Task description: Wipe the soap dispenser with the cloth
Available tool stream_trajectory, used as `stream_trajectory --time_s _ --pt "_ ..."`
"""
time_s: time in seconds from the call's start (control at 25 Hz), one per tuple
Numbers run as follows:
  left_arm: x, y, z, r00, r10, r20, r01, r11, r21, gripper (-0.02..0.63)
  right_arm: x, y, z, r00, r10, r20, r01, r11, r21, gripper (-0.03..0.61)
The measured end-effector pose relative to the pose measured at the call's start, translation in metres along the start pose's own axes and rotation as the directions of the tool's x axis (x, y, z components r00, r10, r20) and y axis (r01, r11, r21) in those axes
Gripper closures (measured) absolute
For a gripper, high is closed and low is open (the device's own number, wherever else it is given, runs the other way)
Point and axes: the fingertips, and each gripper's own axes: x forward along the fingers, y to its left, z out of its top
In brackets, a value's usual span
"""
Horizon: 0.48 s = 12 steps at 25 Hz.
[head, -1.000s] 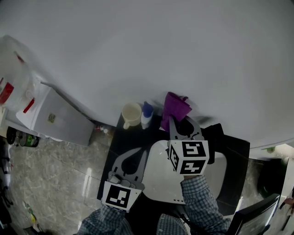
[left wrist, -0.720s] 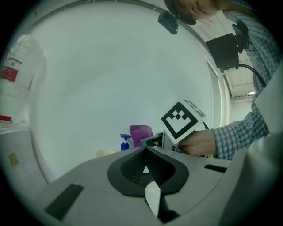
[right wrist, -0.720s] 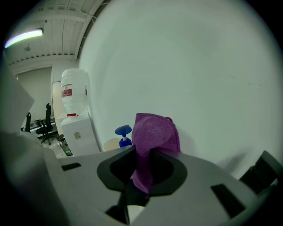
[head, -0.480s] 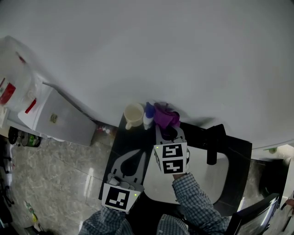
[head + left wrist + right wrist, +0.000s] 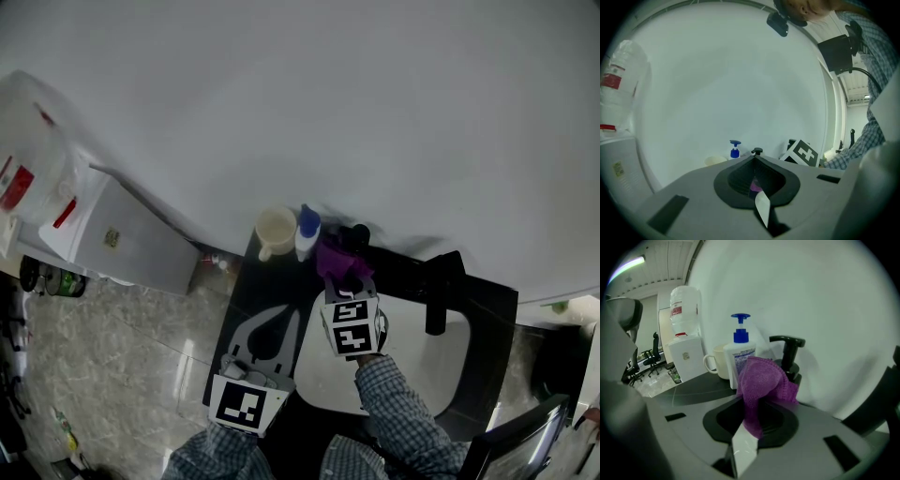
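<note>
A white soap bottle with a blue pump (image 5: 306,234) (image 5: 740,355) stands at the back of the black counter (image 5: 248,300), against the wall. Right beside it is a black pump dispenser (image 5: 357,234) (image 5: 788,352). My right gripper (image 5: 340,274) (image 5: 751,430) is shut on a purple cloth (image 5: 337,258) (image 5: 761,383). The bunched cloth sits in front of both dispensers, at the base of the black one; I cannot tell whether it touches them. My left gripper (image 5: 277,319) (image 5: 755,160) hangs back over the counter's left part, shut and holding nothing.
A cream mug (image 5: 275,231) (image 5: 719,361) stands left of the blue-topped bottle. A white sink basin (image 5: 417,370) with a black faucet (image 5: 436,298) lies to the right. A water cooler (image 5: 122,239) with its bottle (image 5: 28,141) stands on the floor at left.
My right gripper has carried the purple cloth left and toward the wall, from over the basin up to the dispensers. The left gripper has stayed put.
</note>
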Motion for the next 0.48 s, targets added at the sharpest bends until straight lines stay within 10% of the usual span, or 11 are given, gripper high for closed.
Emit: stream_trajectory --time_s 0.48 --pt "0.005 -0.015 0.000 1.000 -0.030 0.005 0.030 1.000 0.008 0.612 -0.018 -0.043 -0.029 0.996 -0.087 -0.036 0.089 0.994 0.070 0.503"
